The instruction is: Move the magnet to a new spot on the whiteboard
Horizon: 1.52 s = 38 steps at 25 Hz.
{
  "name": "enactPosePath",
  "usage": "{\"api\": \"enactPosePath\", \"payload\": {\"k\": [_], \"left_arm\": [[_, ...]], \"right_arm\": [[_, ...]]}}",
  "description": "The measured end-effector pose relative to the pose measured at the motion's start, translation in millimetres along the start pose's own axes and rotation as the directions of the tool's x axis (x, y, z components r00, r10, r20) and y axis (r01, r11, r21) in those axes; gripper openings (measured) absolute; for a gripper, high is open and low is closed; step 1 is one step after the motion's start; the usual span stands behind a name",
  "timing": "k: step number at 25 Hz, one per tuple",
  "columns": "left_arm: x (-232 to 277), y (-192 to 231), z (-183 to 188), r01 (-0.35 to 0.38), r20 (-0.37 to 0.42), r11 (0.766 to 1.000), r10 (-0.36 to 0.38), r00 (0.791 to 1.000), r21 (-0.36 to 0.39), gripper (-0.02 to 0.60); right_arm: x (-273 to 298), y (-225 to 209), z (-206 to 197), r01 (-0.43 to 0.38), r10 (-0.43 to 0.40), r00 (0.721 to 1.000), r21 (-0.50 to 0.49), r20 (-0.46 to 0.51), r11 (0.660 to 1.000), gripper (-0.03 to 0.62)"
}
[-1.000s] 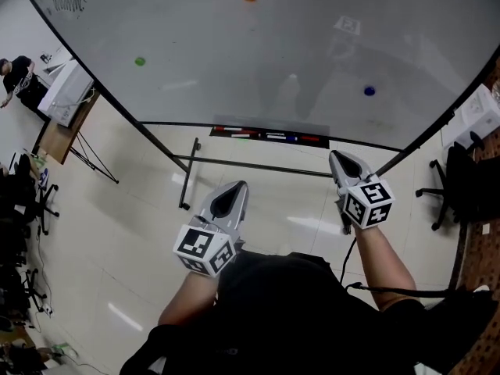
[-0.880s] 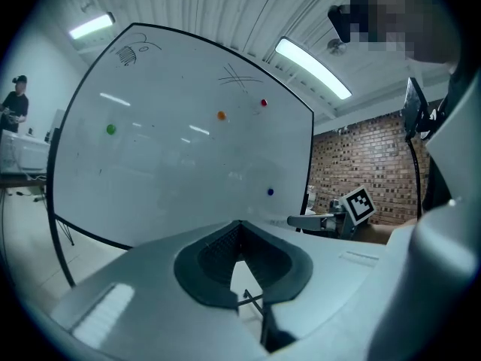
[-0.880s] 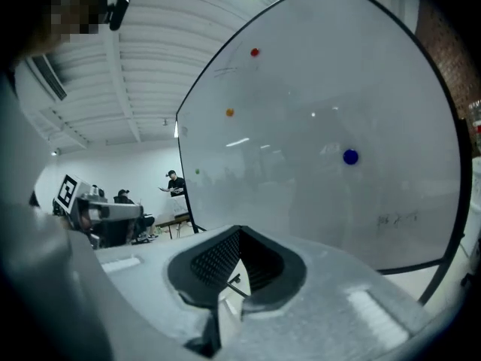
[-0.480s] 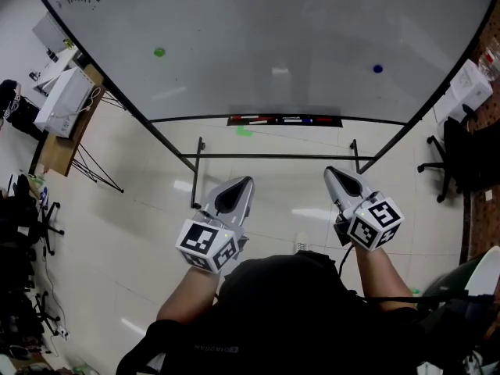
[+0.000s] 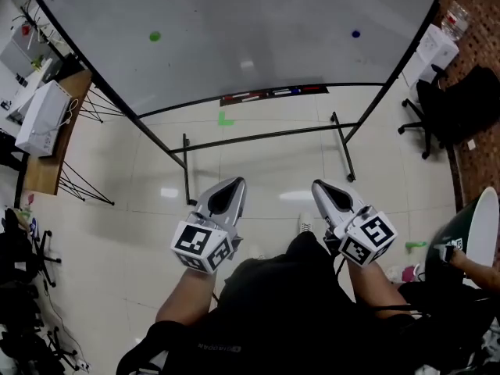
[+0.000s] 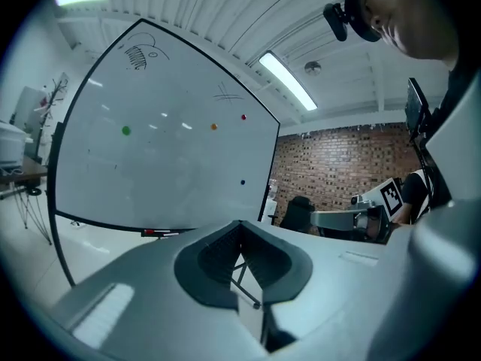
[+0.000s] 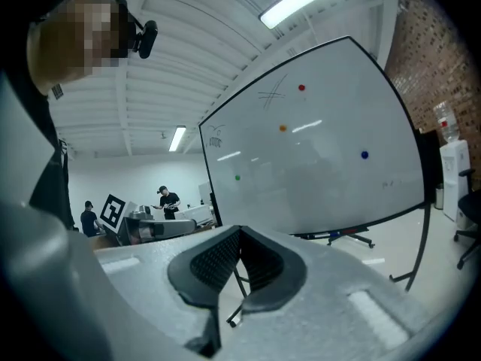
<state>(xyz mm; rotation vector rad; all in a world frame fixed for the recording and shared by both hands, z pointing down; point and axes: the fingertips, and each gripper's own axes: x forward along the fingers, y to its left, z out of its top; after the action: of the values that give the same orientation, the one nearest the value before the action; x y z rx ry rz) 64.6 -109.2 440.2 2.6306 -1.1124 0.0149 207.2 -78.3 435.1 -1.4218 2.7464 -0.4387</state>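
Blue magnet (image 5: 356,33), round dot on whiteboard (image 5: 258,22), left hand-held gripper (image 5: 234,183), right hand-held gripper (image 5: 319,185) both closed, empty

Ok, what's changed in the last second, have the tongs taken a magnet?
The whiteboard has slid up and away in the head view, so the person seems to have backed off; the orange magnet has left that view. Nothing was taken or let go. Left tongs and right tongs stay shut and empty before the body; green magnet and blue magnet keep their spots.
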Motion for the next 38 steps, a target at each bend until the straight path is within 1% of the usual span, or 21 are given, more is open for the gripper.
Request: {"api": "enactPosePath", "payload": {"k": [2,4,8,11,15,20,23,29,33,38], "left_arm": [[-9,-10,-6,0.028,-0.001,1.0,-0.028,1.0,-0.008,0.017],[-21,-19,-5,0.044,0.008,0.999,-0.044,0.999,0.001,0.017],[-38,-26,-6,0.029,0.027,1.0,-0.029,0.999,0.001,0.017],[-50,-43,-3,0.015,0.034,1.0,-0.016,0.999,0.006,0.017],[-57,-69,-7,-0.012,0.053,1.0,0.011,0.999,0.008,0.017],[-68,-119,-26,-0.034,0.026,0.999,0.034,0.999,-0.009,0.017],[-77,-144,-34,-0.058,0.019,0.998,0.059,0.998,-0.014,0.017],[-94,-184,-52,-0.107,0.018,0.994,0.107,0.994,-0.012,0.017],[-111,-193,-61,-0.12,-0.013,0.993,0.12,0.993,0.001,0.017],[-121,-181,-52,-0.131,0.002,0.991,0.131,0.991,0.022,0.017]], "right_arm": [[-8,19,-11,-0.007,0.007,1.0,-0.001,-0.027,1.0,0.009],[-13,35,-17,-0.025,0.025,0.999,-0.018,-0.047,1.0,0.009],[-21,56,-10,-0.059,0.057,0.998,-0.052,-0.04,0.997,0.009],[-35,65,-3,-0.079,0.077,0.997,-0.069,-0.028,0.994,0.009],[-66,65,2,-0.087,0.086,0.996,-0.083,-0.018,0.993,0.009],[-118,57,-3,-0.07,0.07,0.997,-0.062,-0.013,0.996,0.009],[-145,56,-9,-0.085,0.084,0.996,-0.041,-0.018,0.996,0.009],[-184,58,-22,-0.133,0.133,0.991,-0.039,-0.016,0.99,0.009],[-195,68,-26,-0.138,0.137,0.99,-0.035,-0.012,0.99,0.009],[-194,76,-19,-0.123,0.124,0.992,-0.061,0.02,0.991,0.009]]}}
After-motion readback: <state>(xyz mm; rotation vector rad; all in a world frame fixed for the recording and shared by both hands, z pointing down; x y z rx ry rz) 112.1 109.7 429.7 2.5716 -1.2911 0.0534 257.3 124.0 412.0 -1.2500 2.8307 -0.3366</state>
